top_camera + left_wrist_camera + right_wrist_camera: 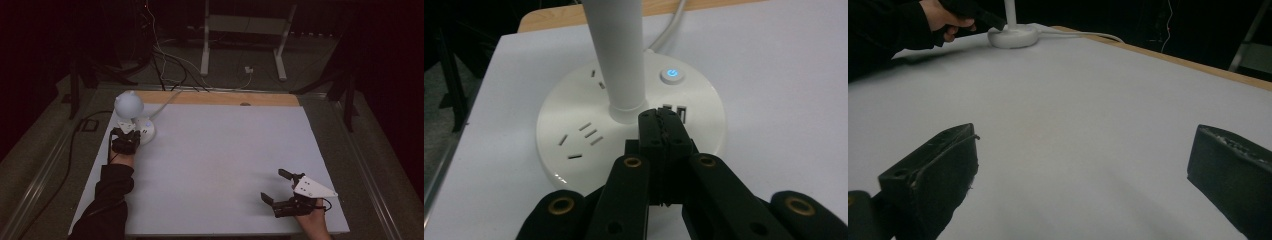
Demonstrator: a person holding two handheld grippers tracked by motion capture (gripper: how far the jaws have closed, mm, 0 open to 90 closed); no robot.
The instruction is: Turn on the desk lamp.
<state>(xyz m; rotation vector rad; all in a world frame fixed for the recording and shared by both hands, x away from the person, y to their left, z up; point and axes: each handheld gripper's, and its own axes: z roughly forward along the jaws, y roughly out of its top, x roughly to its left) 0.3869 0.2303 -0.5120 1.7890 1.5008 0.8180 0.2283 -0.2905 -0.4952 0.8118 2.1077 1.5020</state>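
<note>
The bench (215,165) is a broad pale sheet with a strip of bare wood along its far edge, and most of its surface lies bare. Dark floor surrounds it, with a white metal frame (245,35) and loose cables (170,65) beyond the far edge.

Near the far left corner stands a white desk lamp (131,107): a rounded head on a straight stem (616,50) rising from a round base (574,125). The base carries socket slots, two small ports and a power button (671,75) that glows blue. A white cord (1083,35) runs from the base toward the far edge.

The left gripper (125,141) sits at the near side of the lamp base, held by a hand in a dark sleeve (107,200). In the left gripper view its jaws are pressed together with nothing between them, their tips over the base just in front of the foot of the stem, close to the two ports; whether they touch the base cannot be told.

The right gripper (278,186) lies near the near right corner, well apart from the lamp, with a grey three-cornered plate (312,187) on top. Its jaws are spread wide over bare bench and hold nothing.
</note>
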